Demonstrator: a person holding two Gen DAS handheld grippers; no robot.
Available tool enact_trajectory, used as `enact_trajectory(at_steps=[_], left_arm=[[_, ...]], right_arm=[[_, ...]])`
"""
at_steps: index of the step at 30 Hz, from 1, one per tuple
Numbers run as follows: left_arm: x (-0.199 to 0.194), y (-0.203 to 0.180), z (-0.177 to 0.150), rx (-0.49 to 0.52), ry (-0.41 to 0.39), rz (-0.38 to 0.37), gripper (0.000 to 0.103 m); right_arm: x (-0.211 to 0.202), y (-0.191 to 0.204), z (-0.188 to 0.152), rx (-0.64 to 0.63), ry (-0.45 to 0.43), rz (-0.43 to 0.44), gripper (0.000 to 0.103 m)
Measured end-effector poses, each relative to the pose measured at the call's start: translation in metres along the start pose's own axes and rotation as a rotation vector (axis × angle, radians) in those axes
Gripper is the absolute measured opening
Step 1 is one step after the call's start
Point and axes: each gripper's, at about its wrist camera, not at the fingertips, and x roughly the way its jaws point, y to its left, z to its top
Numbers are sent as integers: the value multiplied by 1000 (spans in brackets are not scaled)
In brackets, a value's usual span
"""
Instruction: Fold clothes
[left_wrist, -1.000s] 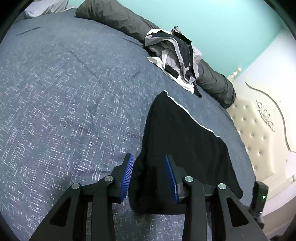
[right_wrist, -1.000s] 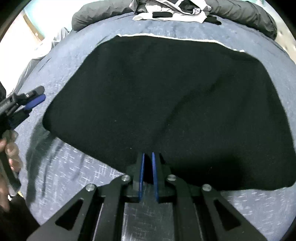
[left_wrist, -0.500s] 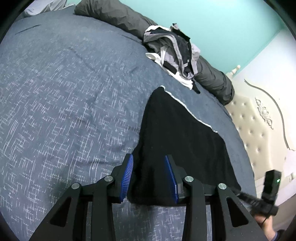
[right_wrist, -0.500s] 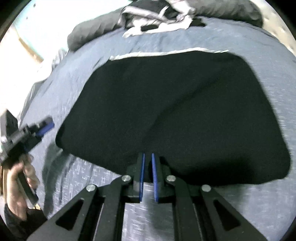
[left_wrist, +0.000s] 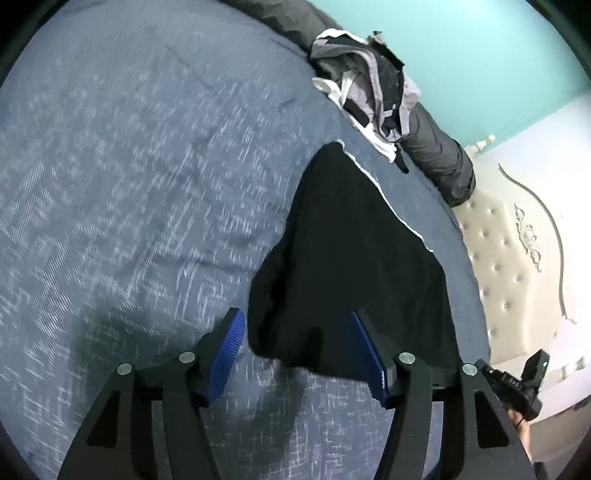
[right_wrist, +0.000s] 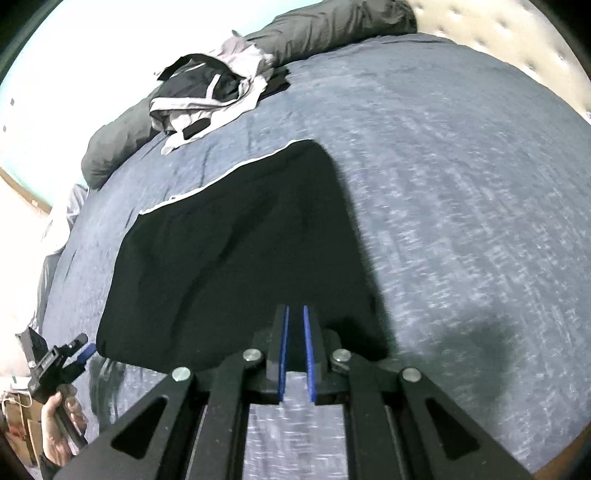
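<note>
We see a wide bed under a blue-grey flecked cover (left_wrist: 140, 192), and on it the flat black cloth garment with a thin white edge (right_wrist: 236, 243), lying smooth near the bed's near side; a crumpled heap of grey, white and black clothes (left_wrist: 369, 96) sits well apart by the dark bolster. We judge the black garment soft, light and limp, so it will sag and drag; its near corners and hem look the best holds. The right claw (right_wrist: 294, 354) is pinched nearly closed on the near hem. The left claw (left_wrist: 299, 354) stands wide, its blue pads astride the garment's near-left corner, gripping nothing.
</note>
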Motion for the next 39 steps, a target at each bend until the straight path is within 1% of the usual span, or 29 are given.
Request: enact_trajectory(at_steps=[4,7,10,12,14,18,20,23,24,29,30,31,32,33,36,39], left_arm=[[13,4,-5,-43,38,-32,64],[23,13,-6,-85,43,-36,63],[30,26,-5,-164,38,-81,62],[31,30,-5,-188,27,-97,62],[30,30,-4,-184,20,-84,62],[21,25,-4,-145,12,-6,60],[21,27,-7,-158,37,-27,60],[24,32,-11,-212,53,-113,60],[25,34,-12,-223,50,-126,60],[30,34,-9,-225,20,-137,59],[31,33,-9,-222,16,-135,52],[33,32,-8,-217,15,-129,38],[35,30,-8,-212,14,-126,31],[37,28,-7,-206,14,-126,26],[39,22,-5,-189,8,-127,21],[32,13,-1,-168,-20,-144,20]], right_arm=[[-5,-7,-4,3,-7,8,7],[-8,-10,-4,7,-13,18,7],[-10,-14,-3,19,-19,28,7],[-11,-16,-3,28,-19,34,7],[-12,-18,-2,37,-19,39,7],[-14,-21,0,43,-25,46,7],[-14,-22,0,43,-24,47,7],[-11,-25,0,57,-23,47,7],[-9,-27,0,64,-22,48,7],[-4,-25,0,68,-12,55,7],[-4,-23,0,64,-11,56,7],[-4,-22,0,60,-10,57,7],[-4,-20,0,56,-10,58,7],[-5,-19,1,51,-12,58,7],[-9,-19,5,44,-21,60,7],[-12,-22,7,45,-28,58,7]])
